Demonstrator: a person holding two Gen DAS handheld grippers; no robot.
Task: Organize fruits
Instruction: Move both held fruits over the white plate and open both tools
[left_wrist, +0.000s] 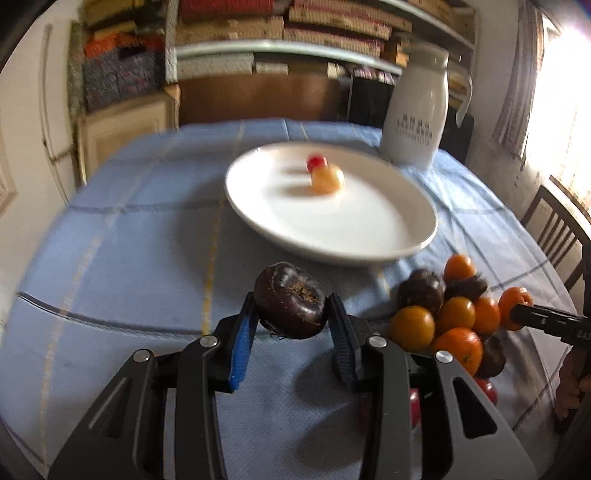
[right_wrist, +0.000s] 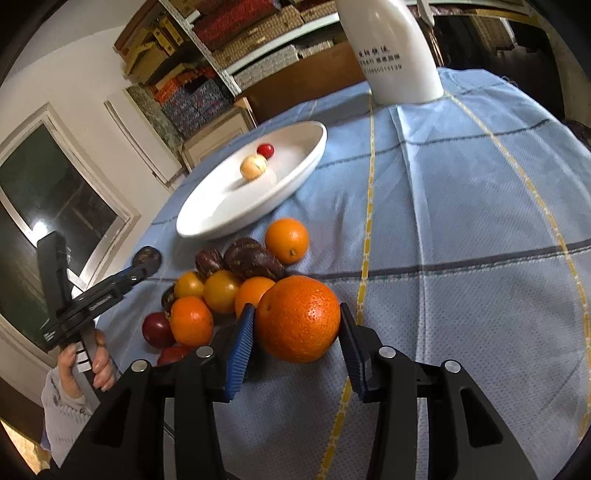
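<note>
Two grippers loaded: left gripper (left_wrist: 291, 314) clamped narrowly on dark water chestnut (left_wrist: 290, 300); right gripper (right_wrist: 297, 325) spread wider, pads against large orange (right_wrist: 298, 318).

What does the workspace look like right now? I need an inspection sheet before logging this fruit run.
Surface: table under a blue checked cloth.
Job's things: white plate holding a red fruit and a pale fruit; loose pile of fruit beside the plate.
Clutter: white jug behind the plate.
Grippers: left gripper shut on a dark fruit; right gripper shut on an orange.
Cables: nothing seen.
Surroundings: shelves of boxes, chair, bright window.
</note>
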